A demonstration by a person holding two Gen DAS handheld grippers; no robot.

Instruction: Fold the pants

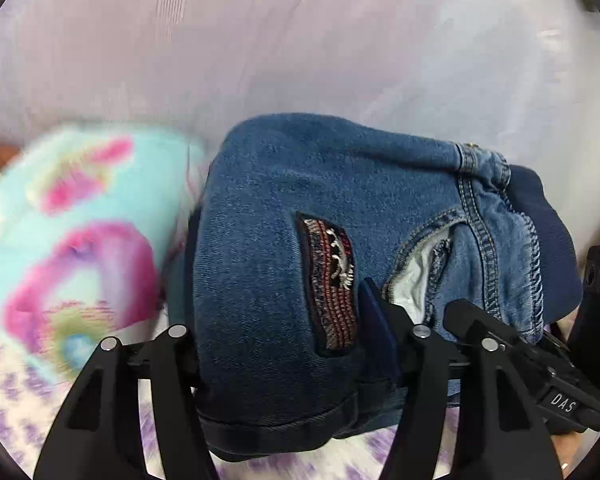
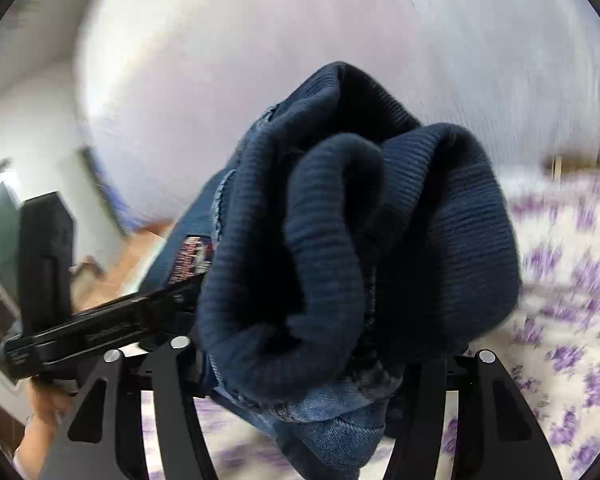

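Here the blue jeans (image 1: 284,248) are bunched up and held in the air above the bedsheet (image 1: 16,396), which is white with purple flowers; both claws grip them at once. The left gripper (image 1: 296,320) has its two black fingers pressed against the sides of the thick denim bundle, so it is part way open with the jeans squeezed between; a stitched patch (image 1: 332,284) shows on the cloth, and a pocket with white lining sits beside it. The right gripper (image 2: 300,344) holds the other end, and its fingers are mostly hidden behind the dark ribbed waistband (image 2: 380,248) that bulges out in front of it. A fluffy blanket (image 1: 76,240), turquoise with pink blotches, lies on the bed just left of the jeans; it looks blurry. A pale wall (image 1: 300,40) fills the space behind.
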